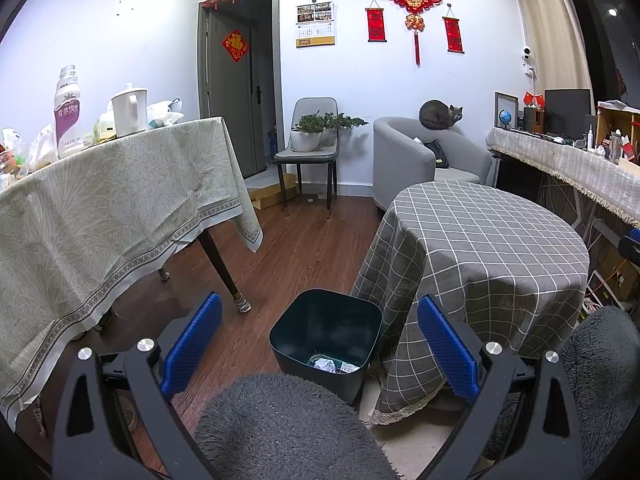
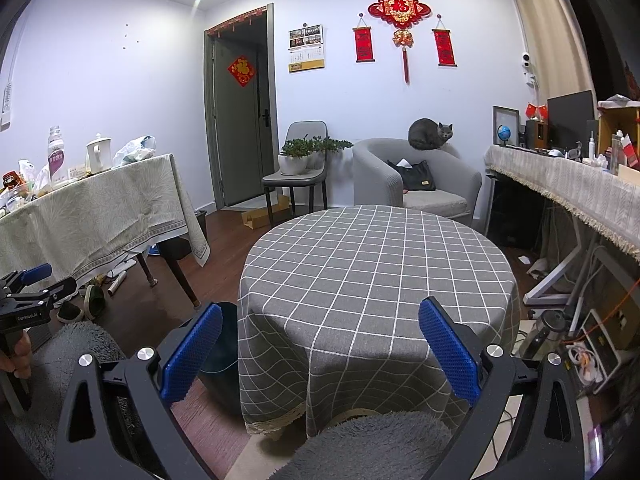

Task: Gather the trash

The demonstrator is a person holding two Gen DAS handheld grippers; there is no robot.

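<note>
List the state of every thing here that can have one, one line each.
left claw: open, holding nothing
right claw: open, holding nothing
trash bin: upright, no lid, crumpled paper at the bottom
round table: covered by a checked cloth, nothing on top
door: ajar
cat: curled on the armchair back

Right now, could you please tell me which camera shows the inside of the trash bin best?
The left wrist view. It looks down into the open trash bin, and crumpled paper shows at its bottom. In the right wrist view the trash bin is only a dark sliver, hidden partly by the checked tablecloth and a claw finger.
</note>
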